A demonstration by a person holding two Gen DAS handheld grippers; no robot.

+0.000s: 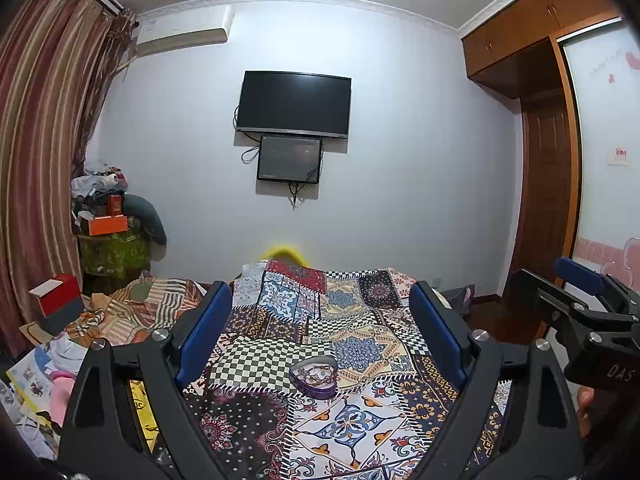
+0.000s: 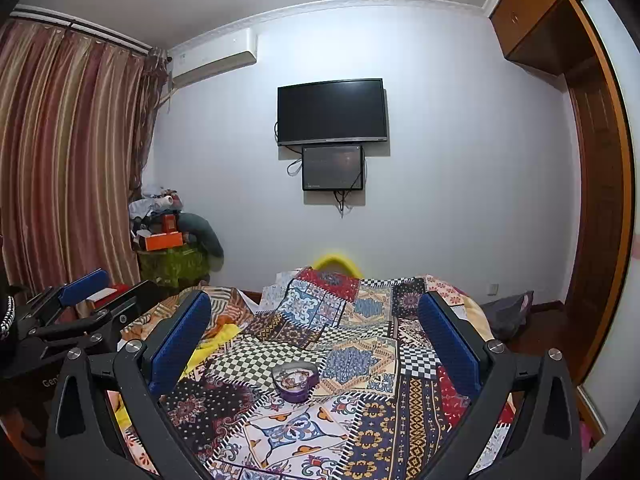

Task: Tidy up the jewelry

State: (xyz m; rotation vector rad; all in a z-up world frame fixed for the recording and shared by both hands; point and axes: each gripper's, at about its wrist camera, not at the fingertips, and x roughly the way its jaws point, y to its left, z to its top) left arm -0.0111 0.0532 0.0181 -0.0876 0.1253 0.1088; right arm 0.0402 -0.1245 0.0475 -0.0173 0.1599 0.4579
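Observation:
A small purple heart-shaped jewelry box (image 1: 314, 376) sits open on the patchwork bedspread (image 1: 352, 420), with bracelets or chains inside. In the right wrist view the box (image 2: 295, 382) lies ahead between the fingers. My left gripper (image 1: 320, 320) is open and empty, held above the bed a short way before the box. My right gripper (image 2: 316, 328) is open and empty, also above the bed. The right gripper shows at the right edge of the left wrist view (image 1: 592, 304); the left gripper shows at the left of the right wrist view (image 2: 76, 312).
A TV (image 1: 294, 104) and a smaller screen hang on the far wall. Piled boxes and clothes (image 1: 108, 216) stand in the left corner by the curtain (image 1: 36, 140). A wooden wardrobe and door (image 1: 548, 184) are on the right. Bags and papers (image 1: 36, 380) lie left of the bed.

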